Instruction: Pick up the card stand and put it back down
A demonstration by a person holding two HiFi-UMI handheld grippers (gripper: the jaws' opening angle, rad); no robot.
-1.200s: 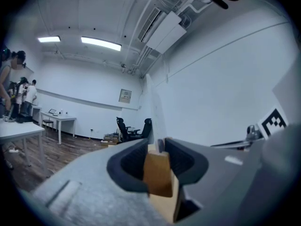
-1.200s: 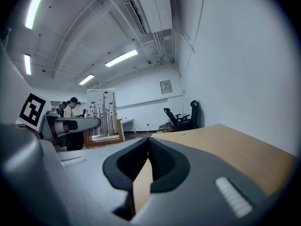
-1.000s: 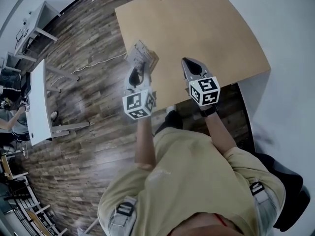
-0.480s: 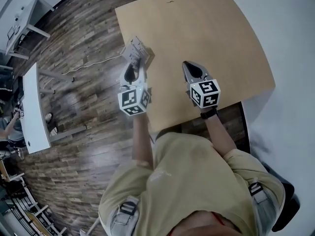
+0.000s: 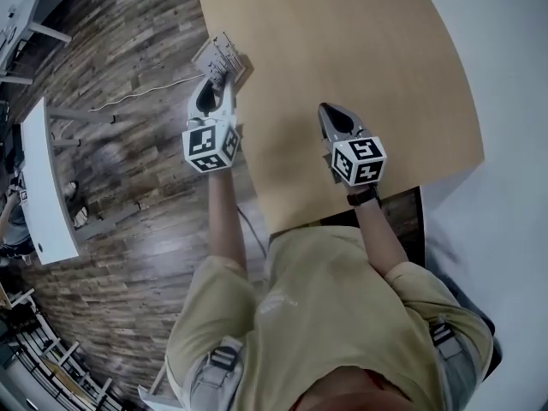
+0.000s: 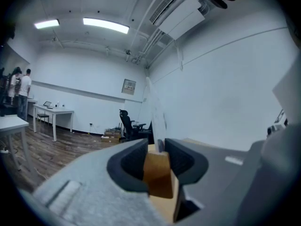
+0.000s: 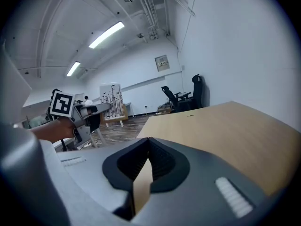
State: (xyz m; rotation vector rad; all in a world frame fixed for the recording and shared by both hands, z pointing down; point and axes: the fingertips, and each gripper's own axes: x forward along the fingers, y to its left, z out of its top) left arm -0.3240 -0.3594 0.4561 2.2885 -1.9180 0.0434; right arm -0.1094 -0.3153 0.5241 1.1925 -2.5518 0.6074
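Observation:
The card stand (image 5: 221, 56), a clear sheet on a small wooden base, is at the left edge of the tan table (image 5: 368, 50). My left gripper (image 5: 216, 80) is shut on it. In the left gripper view the wooden base (image 6: 157, 173) sits clamped between the dark pads, and the clear sheet (image 6: 155, 109) rises above them. Whether the stand touches the table I cannot tell. My right gripper (image 5: 328, 111) hovers over the table's near middle. It is shut with nothing in it, its tips (image 7: 148, 142) meeting. The right gripper view shows the left gripper (image 7: 70, 109) off to the left.
Wooden floor lies left of the table, with a white desk (image 5: 38, 187) and a thin cable (image 5: 137, 97) on it. The table (image 7: 225, 126) stretches ahead of the right gripper to a white wall. Office chairs (image 6: 129, 124) stand at the far wall.
My left gripper has carried the card stand leftward and farther away, out to the table's left edge. The right gripper has stayed where it was, still shut.

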